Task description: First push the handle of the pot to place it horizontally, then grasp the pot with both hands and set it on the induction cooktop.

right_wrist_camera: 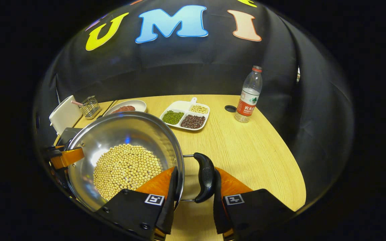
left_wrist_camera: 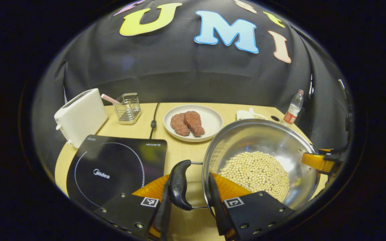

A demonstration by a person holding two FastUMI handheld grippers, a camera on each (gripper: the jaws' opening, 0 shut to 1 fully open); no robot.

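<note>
Because the pot has a loop handle on each side, each gripper takes one: the left gripper [left_wrist_camera: 193,197] has its fingers set either side of the black curved left handle [left_wrist_camera: 179,184], one finger outside the loop and one against the pot wall, and it looks closed on it, though whether both fingers press firmly I cannot tell for sure. The right gripper [right_wrist_camera: 193,195] stands the same way about the black right handle [right_wrist_camera: 205,176], narrowed around the grip. Both handles lie level, which suits a two-sided lift and keeps the load from tipping.

Between them sits the shiny round steel pot [left_wrist_camera: 263,134], holding a heap of pale soybeans [left_wrist_camera: 256,172]; it seems to be just beside the black glass induction cooktop [left_wrist_camera: 112,167], not yet on it, so the carry across looks to be the step at hand.

The left gripper view gives the cooktop, a white toaster [left_wrist_camera: 79,115], a wire mesh holder [left_wrist_camera: 127,107] and a white plate of reddish meat patties [left_wrist_camera: 209,117], on the pale wooden tabletop [left_wrist_camera: 179,150]. The right gripper view gives a white divided dish of beans [right_wrist_camera: 186,115] and a clear plastic water bottle with a red label [right_wrist_camera: 248,95], standing well apart.
</note>
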